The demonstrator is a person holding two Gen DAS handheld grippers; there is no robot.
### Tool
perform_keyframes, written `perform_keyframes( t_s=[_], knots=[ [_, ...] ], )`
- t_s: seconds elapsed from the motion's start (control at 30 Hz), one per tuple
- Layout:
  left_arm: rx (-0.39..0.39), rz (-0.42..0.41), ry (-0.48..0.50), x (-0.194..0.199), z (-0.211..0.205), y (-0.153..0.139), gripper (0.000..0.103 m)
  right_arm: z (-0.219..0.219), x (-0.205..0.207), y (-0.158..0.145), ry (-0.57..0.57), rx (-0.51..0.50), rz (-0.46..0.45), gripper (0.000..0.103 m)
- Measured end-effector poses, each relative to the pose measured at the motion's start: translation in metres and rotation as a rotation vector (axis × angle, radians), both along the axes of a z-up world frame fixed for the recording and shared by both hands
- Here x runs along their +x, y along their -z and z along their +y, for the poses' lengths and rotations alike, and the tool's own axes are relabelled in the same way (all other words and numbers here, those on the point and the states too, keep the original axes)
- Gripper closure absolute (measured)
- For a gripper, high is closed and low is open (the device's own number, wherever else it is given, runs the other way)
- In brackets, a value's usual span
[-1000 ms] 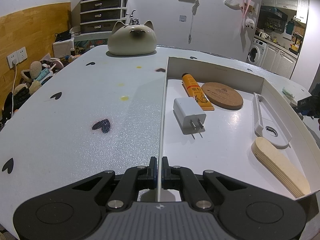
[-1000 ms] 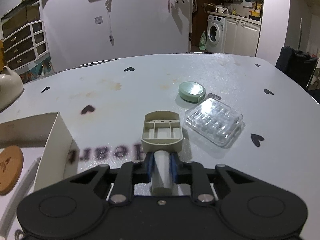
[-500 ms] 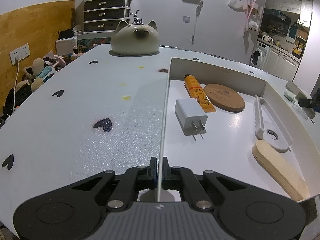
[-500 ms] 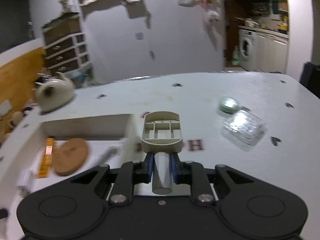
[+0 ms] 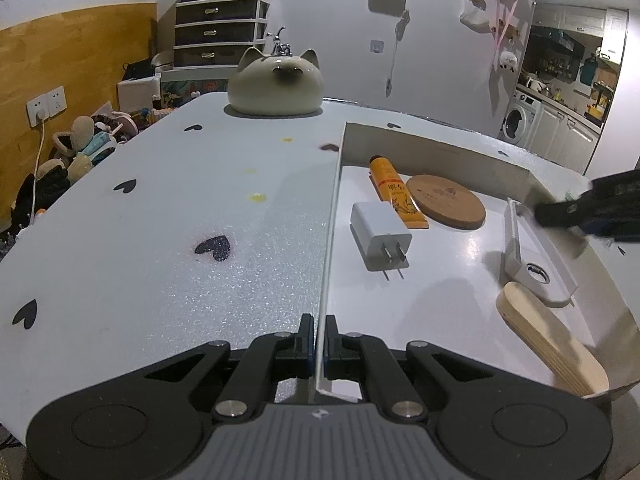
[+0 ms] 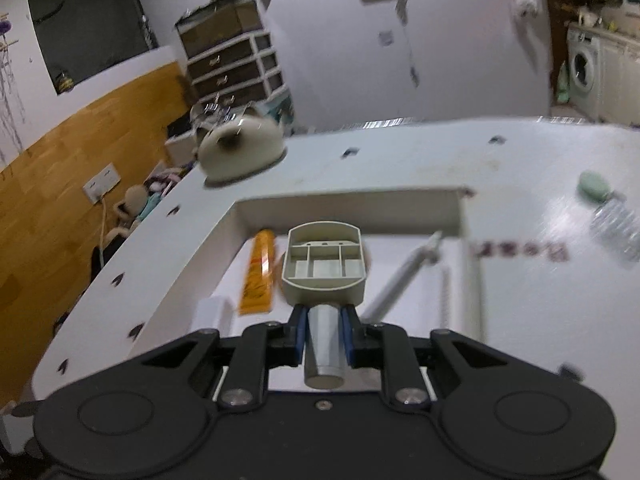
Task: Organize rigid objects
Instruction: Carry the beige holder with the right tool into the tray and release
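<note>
Swung from the open surface [image 6: 520,168] to above the white box [image 6: 352,208], the right hand-held gripper [image 6: 323,332] pinches a beige brush-like tool [image 6: 324,264] (ribbed, hollow-backed head) by its handle; left hand-held gripper [image 5: 319,344] clamps the box wall.

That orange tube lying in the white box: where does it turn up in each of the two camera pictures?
Left wrist view: the orange tube lies right of centre, by the box's far wall, next to the round cork coaster.
Right wrist view: the orange tube lies left of centre, blurred, beside the held grey piece.
Shared landmark: the cat-shaped pot on the table beyond the box.
</note>
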State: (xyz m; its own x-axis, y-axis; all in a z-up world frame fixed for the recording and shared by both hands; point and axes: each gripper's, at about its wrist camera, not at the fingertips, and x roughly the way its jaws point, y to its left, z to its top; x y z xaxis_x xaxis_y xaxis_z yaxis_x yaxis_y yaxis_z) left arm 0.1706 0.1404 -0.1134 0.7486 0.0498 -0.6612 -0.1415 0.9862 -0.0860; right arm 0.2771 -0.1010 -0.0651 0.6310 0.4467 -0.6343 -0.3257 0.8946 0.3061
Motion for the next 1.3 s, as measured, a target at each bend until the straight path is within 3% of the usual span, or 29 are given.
perform_keyframes(
  t_s=[0.13,0.37,0.63,0.83,1.3],
  knots=[
    [-0.002,-0.006,0.002,-0.001,0.000,0.000,0.100,0.024,0.002,0.012,-0.003,-0.007,0.078,0.084],
    [-0.001,-0.010,0.009,-0.003,0.001,0.001,0.099,0.053,0.003,0.025,0.028,-0.065,0.130,0.084],
    [-0.002,-0.010,0.012,-0.002,0.001,0.001,0.099,0.074,0.009,0.036,0.044,-0.138,0.145,0.083],
    [-0.001,-0.010,0.011,-0.002,0.001,0.001,0.099,0.081,0.000,0.036,-0.005,-0.167,0.132,0.074],
    [-0.001,-0.010,0.012,-0.002,0.001,0.001,0.099,0.081,-0.015,0.029,-0.074,-0.137,0.136,0.075]
  ],
)
